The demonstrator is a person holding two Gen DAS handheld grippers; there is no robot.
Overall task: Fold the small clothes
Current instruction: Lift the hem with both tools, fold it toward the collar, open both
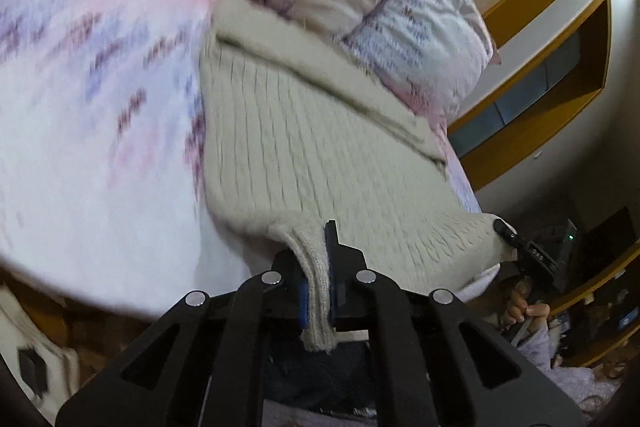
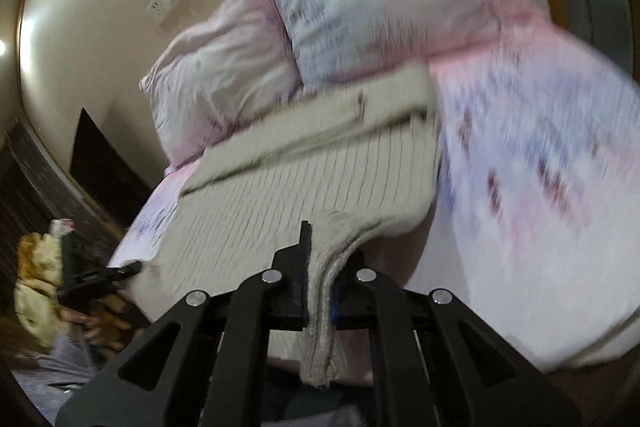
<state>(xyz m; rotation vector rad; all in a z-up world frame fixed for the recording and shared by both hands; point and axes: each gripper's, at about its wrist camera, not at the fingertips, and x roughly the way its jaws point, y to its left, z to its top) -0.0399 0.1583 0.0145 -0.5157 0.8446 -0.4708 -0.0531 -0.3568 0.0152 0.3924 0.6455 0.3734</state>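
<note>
Pink floral bed (image 1: pixel 100 99), pillows (image 1: pixel 420 39) sitting at twelve o'clock, both tongs (image 1: pixel 320 267) (image 2: pixel 324 267) clamping the ribbed cream sweater's (image 1: pixel 312 131) hem corners.

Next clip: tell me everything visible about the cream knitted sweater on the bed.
The cream knitted sweater is ribbed, soft and wool-like. It lies spread on the pink-and-purple patterned bedsheet, its far end by the pillows, with a folded band across that end. Its near ribbed hem is lifted at both corners: the left gripper and right gripper each pinch one, jaws shut.
</note>
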